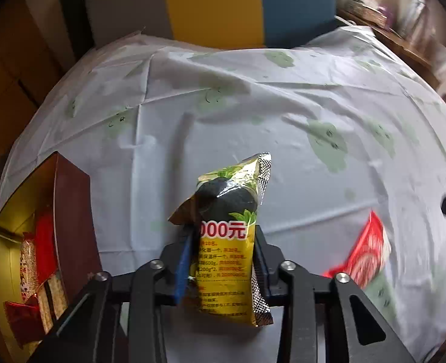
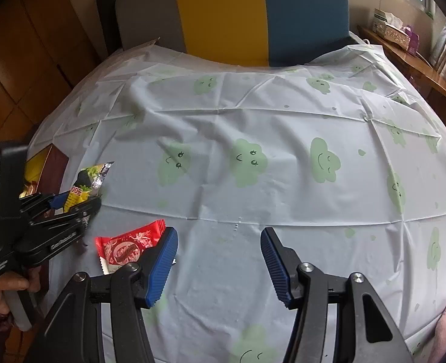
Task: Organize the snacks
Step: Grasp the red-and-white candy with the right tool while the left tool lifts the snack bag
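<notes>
Across the whole scene spreads a white tablecloth [image 2: 253,199] printed with green clouds. At its left edge stands an open box [image 1: 71,199], gold inside and already holding several packets. Just right of the box, lifted clear of the cloth, the left gripper [image 1: 223,260] is clenched on a yellow snack packet [image 1: 232,211], taken across its lower half. The packet's long axis runs up and away along the fingers, its crimped foil end pointing to the far side. It looks light, crinkly and slippery, so a mid-body pinch seems safest. A red wrapper [image 2: 129,246] lies flat on the cloth beside the right gripper [image 2: 219,260], whose jaws stand released and empty.
</notes>
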The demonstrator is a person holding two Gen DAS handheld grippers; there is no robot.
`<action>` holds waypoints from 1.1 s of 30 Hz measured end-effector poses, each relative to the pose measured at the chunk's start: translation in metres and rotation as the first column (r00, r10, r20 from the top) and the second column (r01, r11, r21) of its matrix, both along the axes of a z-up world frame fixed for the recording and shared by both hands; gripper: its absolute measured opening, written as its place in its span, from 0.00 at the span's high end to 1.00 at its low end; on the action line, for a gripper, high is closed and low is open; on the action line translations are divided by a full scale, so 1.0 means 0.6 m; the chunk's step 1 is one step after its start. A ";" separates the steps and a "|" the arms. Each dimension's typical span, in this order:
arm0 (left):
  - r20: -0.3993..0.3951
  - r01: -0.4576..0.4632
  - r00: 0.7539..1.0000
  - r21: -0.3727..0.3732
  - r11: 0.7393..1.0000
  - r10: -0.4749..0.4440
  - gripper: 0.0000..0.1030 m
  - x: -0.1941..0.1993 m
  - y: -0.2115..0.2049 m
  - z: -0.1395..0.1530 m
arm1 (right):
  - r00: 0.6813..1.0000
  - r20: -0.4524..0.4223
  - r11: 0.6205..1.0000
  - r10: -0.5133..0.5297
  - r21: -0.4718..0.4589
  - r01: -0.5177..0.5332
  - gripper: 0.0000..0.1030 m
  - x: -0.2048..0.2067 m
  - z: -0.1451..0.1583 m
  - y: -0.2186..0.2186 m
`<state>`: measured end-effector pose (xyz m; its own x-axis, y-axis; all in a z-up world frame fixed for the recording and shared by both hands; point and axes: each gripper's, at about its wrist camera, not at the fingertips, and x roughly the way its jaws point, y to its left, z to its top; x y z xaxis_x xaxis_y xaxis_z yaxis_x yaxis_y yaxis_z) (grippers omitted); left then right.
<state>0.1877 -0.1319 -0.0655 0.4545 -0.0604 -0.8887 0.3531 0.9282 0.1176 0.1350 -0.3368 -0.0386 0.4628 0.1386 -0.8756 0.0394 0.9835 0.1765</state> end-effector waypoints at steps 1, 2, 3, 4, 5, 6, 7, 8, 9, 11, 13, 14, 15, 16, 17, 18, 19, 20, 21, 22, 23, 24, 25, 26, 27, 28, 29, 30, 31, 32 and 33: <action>-0.001 0.023 1.000 -0.008 1.000 -0.023 0.68 -0.012 0.001 0.001 | 1.000 -0.003 1.000 0.003 -0.007 -0.003 0.43 0.000 -0.002 0.002; -0.003 0.036 0.999 -0.017 0.999 -0.036 0.69 -0.016 -0.004 -0.003 | 1.000 -0.005 1.000 0.004 -0.013 -0.004 0.44 0.000 -0.003 0.003; -0.009 0.050 0.999 -0.032 0.998 -0.050 0.69 -0.028 -0.005 -0.001 | 1.000 -0.007 1.000 0.005 -0.018 -0.006 0.43 0.000 -0.004 0.004; -0.016 0.059 0.998 -0.043 0.997 -0.060 0.69 -0.041 -0.007 -0.001 | 1.000 -0.009 1.000 0.007 -0.019 -0.007 0.43 0.000 -0.005 0.004; -0.019 0.066 0.998 -0.048 0.997 -0.067 0.69 -0.061 -0.006 -0.001 | 1.000 -0.009 1.000 0.009 -0.018 -0.009 0.44 -0.001 -0.005 0.004; -0.014 0.070 0.997 -0.039 0.997 -0.071 0.69 -0.073 -0.012 -0.003 | 1.000 -0.011 1.000 0.012 -0.014 -0.012 0.44 -0.001 -0.006 0.004; -0.008 0.076 0.997 -0.034 0.997 -0.077 0.69 -0.091 -0.013 -0.002 | 1.000 -0.016 1.000 0.017 -0.008 -0.017 0.44 -0.001 -0.008 0.005; -0.007 0.080 0.997 -0.045 0.996 -0.080 0.69 -0.105 -0.011 -0.001 | 0.999 -0.022 1.000 0.023 0.002 -0.023 0.44 0.000 -0.011 0.007; -0.006 0.083 0.997 -0.061 0.995 -0.083 0.69 -0.121 -0.009 0.000 | 0.999 -0.026 0.999 0.031 0.013 -0.031 0.44 0.000 -0.013 0.008; 0.019 0.088 0.996 -0.060 0.994 -0.087 0.69 -0.155 -0.006 -0.002 | 0.998 -0.036 0.998 0.054 0.034 -0.053 0.44 -0.001 -0.017 0.014; 0.049 0.091 0.995 -0.050 0.995 -0.089 0.68 -0.182 -0.004 -0.006 | 0.996 -0.044 0.995 0.082 0.055 -0.080 0.44 -0.002 -0.021 0.022; 0.064 0.095 0.994 -0.042 0.995 -0.092 0.68 -0.192 -0.004 -0.007 | 0.994 -0.047 0.992 0.103 0.081 -0.099 0.44 -0.002 -0.023 0.027; 0.078 0.100 0.992 -0.033 0.994 -0.097 0.67 -0.199 -0.005 -0.009 | 0.991 -0.052 0.986 0.124 0.116 -0.117 0.44 -0.003 -0.025 0.031; 0.086 0.101 0.991 -0.032 0.994 -0.098 0.67 -0.200 -0.004 -0.011 | 0.985 -0.068 0.974 0.160 0.174 -0.146 0.44 -0.003 -0.030 0.038; 0.087 0.100 0.991 -0.036 0.994 -0.097 0.66 -0.194 -0.003 -0.015 | 0.980 -0.079 0.964 0.183 0.213 -0.162 0.44 -0.003 -0.034 0.044; 0.085 0.096 0.992 -0.042 0.995 -0.092 0.65 -0.193 -0.003 -0.017 | 0.975 -0.085 0.953 0.205 0.246 -0.179 0.44 -0.005 -0.038 0.051; 0.085 0.091 0.993 -0.050 0.995 -0.087 0.65 -0.193 -0.001 -0.017 | 0.968 -0.093 0.942 0.233 0.270 -0.201 0.44 -0.006 -0.042 0.061; 0.087 0.089 0.993 -0.067 0.994 -0.083 0.65 -0.193 0.002 -0.017 | 0.964 -0.097 0.934 0.249 0.285 -0.213 0.44 -0.007 -0.045 0.067; 0.092 0.092 0.992 -0.076 0.993 -0.085 0.65 -0.195 0.006 -0.016 | 0.962 -0.101 0.928 0.255 0.303 -0.214 0.44 -0.008 -0.049 0.073; 0.096 0.095 0.992 -0.086 0.992 -0.087 0.65 -0.196 0.009 -0.017 | 0.962 -0.103 0.923 0.252 0.323 -0.208 0.44 -0.007 -0.051 0.074; 0.100 0.098 0.991 -0.101 0.990 -0.087 0.65 -0.197 0.013 -0.017 | 0.962 -0.107 0.914 0.250 0.354 -0.198 0.44 -0.006 -0.055 0.077; 0.103 0.099 0.991 -0.111 0.989 -0.088 0.65 -0.198 0.016 -0.017 | 0.963 -0.114 0.910 0.244 0.371 -0.186 0.44 -0.003 -0.059 0.078; 0.107 0.101 0.990 -0.120 0.988 -0.088 0.65 -0.199 0.018 -0.018 | 0.964 -0.127 0.906 0.232 0.389 -0.166 0.44 0.002 -0.064 0.082; 0.111 0.101 0.990 -0.127 0.987 -0.087 0.65 -0.199 0.019 -0.018 | 0.965 -0.139 0.898 0.224 0.414 -0.149 0.44 0.007 -0.069 0.085; 0.114 0.099 0.990 -0.132 0.986 -0.084 0.65 -0.202 0.018 -0.017 | 0.964 -0.151 0.890 0.221 0.435 -0.136 0.44 0.011 -0.073 0.087; 0.117 0.098 0.990 -0.137 0.986 -0.082 0.65 -0.204 0.019 -0.017 | 0.963 -0.168 0.887 0.208 0.447 -0.114 0.44 0.018 -0.079 0.092; 0.120 0.097 0.989 -0.143 0.985 -0.080 0.65 -0.204 0.020 -0.017 | 0.970 -0.181 0.902 0.164 0.426 -0.073 0.44 0.027 -0.085 0.096; 0.122 0.097 0.989 -0.150 0.984 -0.079 0.65 -0.204 0.021 -0.017 | 0.974 -0.188 0.908 0.127 0.417 -0.038 0.44 0.035 -0.089 0.097; 0.122 0.096 0.990 -0.158 0.983 -0.077 0.65 -0.205 0.022 -0.017 | 0.977 -0.188 0.907 0.104 0.421 -0.016 0.44 0.043 -0.090 0.098; 0.122 0.095 0.990 -0.163 0.982 -0.076 0.65 -0.205 0.023 -0.017 | 0.980 -0.182 0.910 0.086 0.416 -0.002 0.44 0.051 -0.089 0.100; 0.122 0.095 0.990 -0.168 0.981 -0.074 0.65 -0.206 0.024 -0.017 | 0.986 -0.159 0.923 0.053 0.385 0.012 0.44 0.062 -0.083 0.102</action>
<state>0.0644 -0.1173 -0.0758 0.5396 -0.2515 -0.8035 0.4246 0.9054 0.0018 0.1723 -0.2759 -0.0882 0.3116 0.4863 -0.8163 0.0799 0.8426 0.5325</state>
